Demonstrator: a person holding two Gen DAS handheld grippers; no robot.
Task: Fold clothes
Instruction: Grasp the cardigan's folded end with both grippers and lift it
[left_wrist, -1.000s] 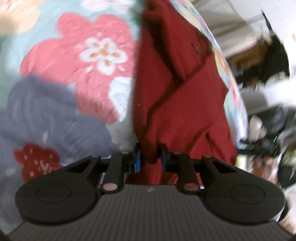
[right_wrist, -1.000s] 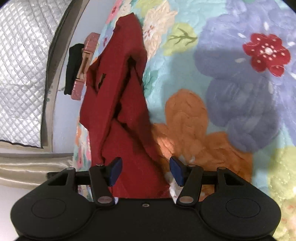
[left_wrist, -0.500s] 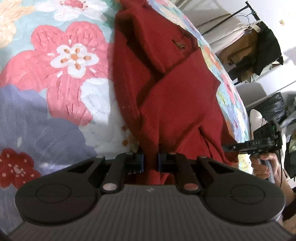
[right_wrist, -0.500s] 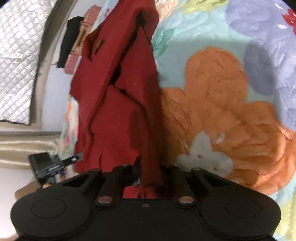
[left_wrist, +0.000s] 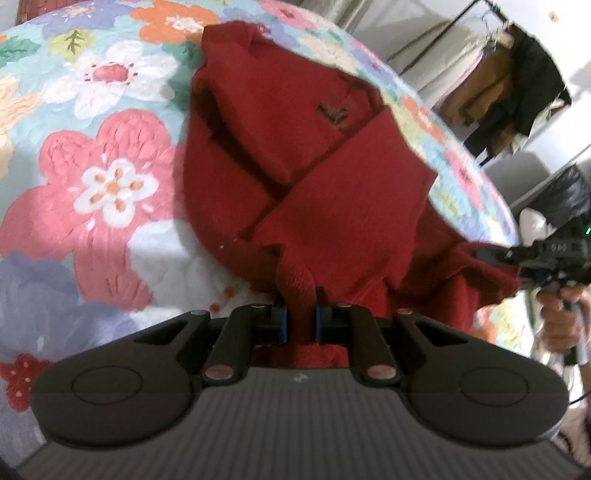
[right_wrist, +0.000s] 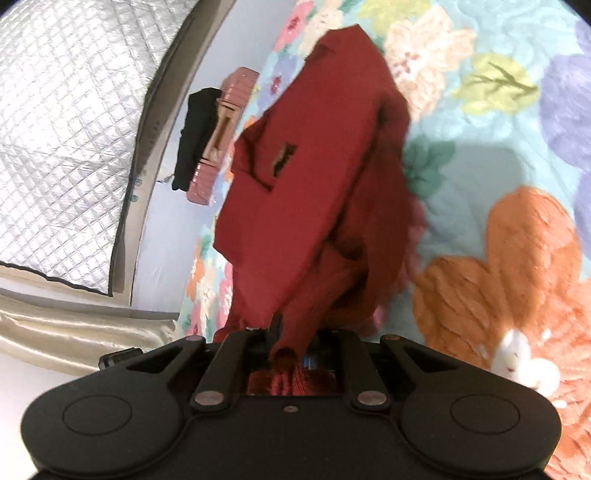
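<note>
**Two grippers pinch the near hem of a red garment on a flowered quilt**

Left gripper (left_wrist: 299, 323), seen from its own camera, has its blue-padded fingers (left_wrist: 282, 325) pressed together on a ribbed fold of a red garment (left_wrist: 325, 158). That fold rises from the cloth's near edge and runs down between the pads.

Right gripper (right_wrist: 291, 349) is likewise clamped on a bunched piece of the same garment (right_wrist: 314, 192), with a little gathered cloth showing behind its fingers. From the left camera, this gripper (left_wrist: 546, 258) shows at the far right, held by a hand (left_wrist: 557, 317), with the garment's corner stretched toward it.

The garment lies lengthwise on a quilted bedspread (left_wrist: 110, 192) printed with large pink, orange, purple and white flowers. Its sleeves are folded across the body, and its far end rests flat while the near end is lifted.

Beyond the bed, dark and tan clothes hang on a rack (left_wrist: 509, 92). In the right view, a pink case (right_wrist: 221, 136) stands by a pale wall.
</note>
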